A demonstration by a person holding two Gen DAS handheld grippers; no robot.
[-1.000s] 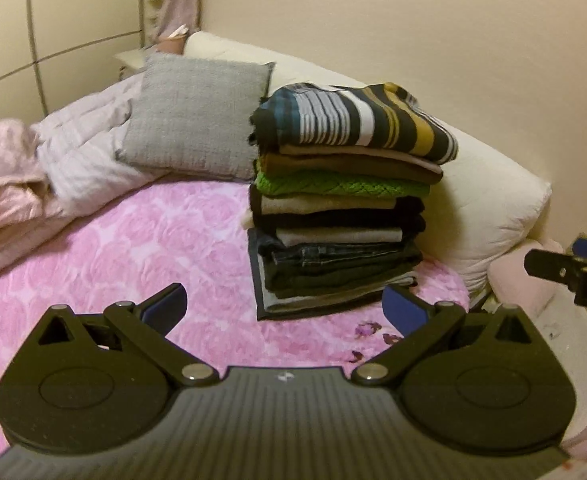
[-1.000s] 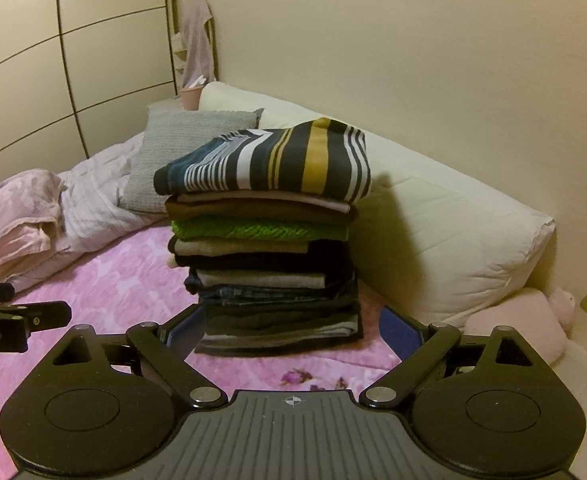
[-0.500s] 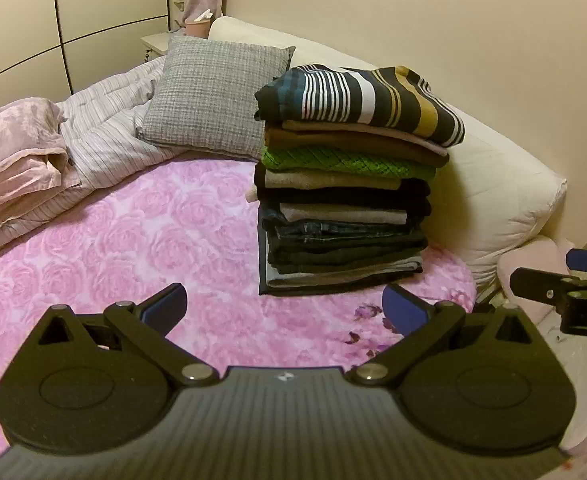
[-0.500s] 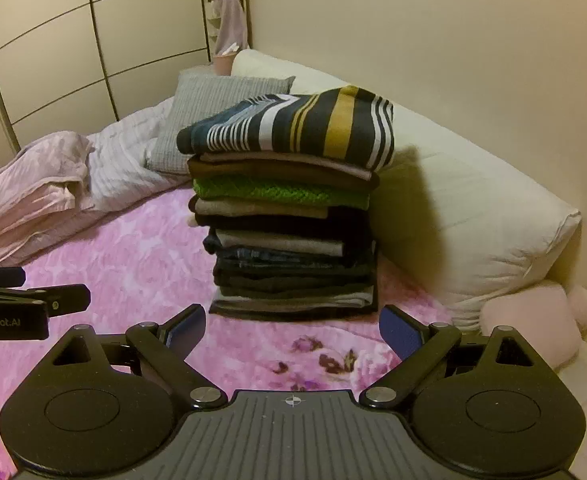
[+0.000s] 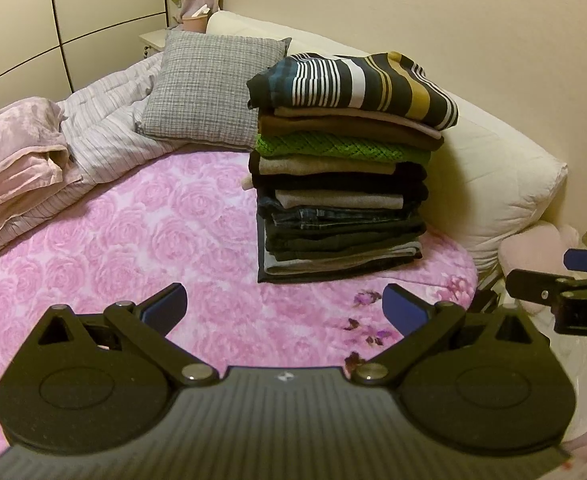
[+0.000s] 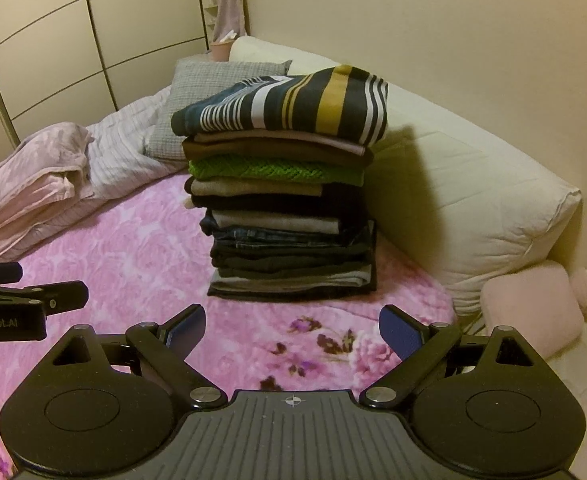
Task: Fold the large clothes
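A tall stack of folded clothes (image 5: 341, 200) (image 6: 285, 216) stands on the pink rose bedspread (image 5: 133, 248) (image 6: 133, 264), against a long cream pillow. A striped dark, white and mustard garment (image 5: 357, 84) (image 6: 289, 108) lies on top; a green knit (image 5: 341, 148) sits a few layers down. My left gripper (image 5: 285, 308) is open with nothing between its blue pads, well short of the stack. My right gripper (image 6: 291, 330) is open too and holds nothing. Each gripper shows at the edge of the other's view.
A grey cushion (image 5: 213, 88) leans behind the stack. A striped duvet (image 5: 105, 120) and a crumpled pink blanket (image 5: 17, 152) lie at the left. The cream pillow (image 6: 465, 208) runs along the wall. A pink plush (image 6: 533, 308) sits at the bed's right edge. Wardrobe doors (image 6: 53, 40) stand behind.
Both grippers have drawn back and risen from the stack, which now looks smaller and lower in each view. Both stayed open and empty.
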